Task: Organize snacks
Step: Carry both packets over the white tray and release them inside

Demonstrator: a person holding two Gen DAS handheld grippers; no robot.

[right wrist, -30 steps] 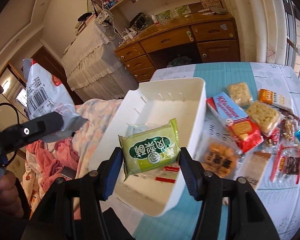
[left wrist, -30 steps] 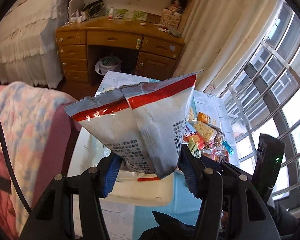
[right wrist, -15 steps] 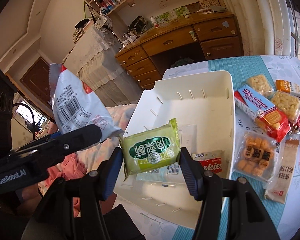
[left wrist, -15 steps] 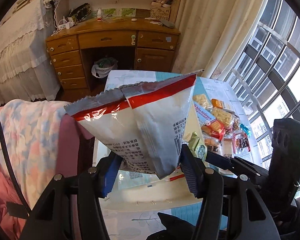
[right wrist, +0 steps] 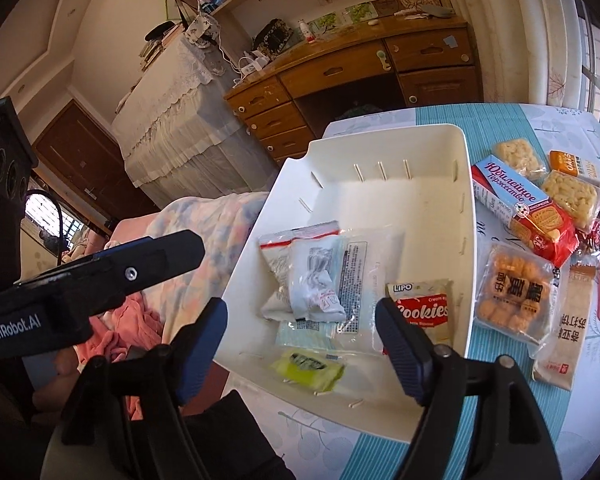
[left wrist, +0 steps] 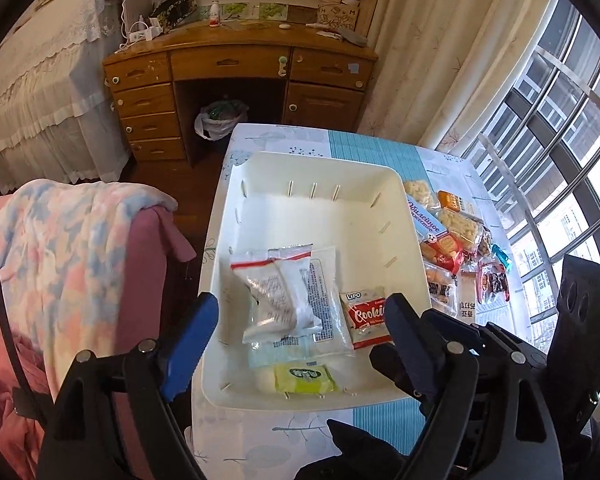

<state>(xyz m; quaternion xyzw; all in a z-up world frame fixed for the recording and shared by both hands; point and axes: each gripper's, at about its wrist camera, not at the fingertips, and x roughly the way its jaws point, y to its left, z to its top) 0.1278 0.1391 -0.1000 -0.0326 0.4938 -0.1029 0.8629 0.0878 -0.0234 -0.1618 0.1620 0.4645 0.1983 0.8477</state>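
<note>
Hovering: left gripper [left wrist: 300,320] and right gripper [right wrist: 300,328] hang side by side above the near end of the white tray [left wrist: 396,184].
Left gripper: jaws have just been opening and now stand spread wide, nothing between the blue pads; the silver bag with the red stripe [left wrist: 276,292] lies below them on the tray floor.
Right gripper: jaws have just been opening as well and stand wide apart with nothing pinched; the green packet [right wrist: 308,366] lies beneath it by the tray's near wall.
Tray contents: silver bag resting partly on a clear white wrapper [left wrist: 326,292]; red and white Cookies packet [left wrist: 366,316] just right of that; green packet nearest the camera; the far half of the tray is bare.
Tray position: on a table with a blue and white leaf-print cloth [left wrist: 376,148], near its left edge.
Loose snacks: red and blue biscuit box [right wrist: 520,204], clear pack of orange puffs [right wrist: 512,296], pale rice bars and small wrapped pieces lie on the cloth right of the tray.
Surroundings: wooden desk [left wrist: 240,60] beyond the table; pink and blue blanket [left wrist: 60,240] to the left.
</note>
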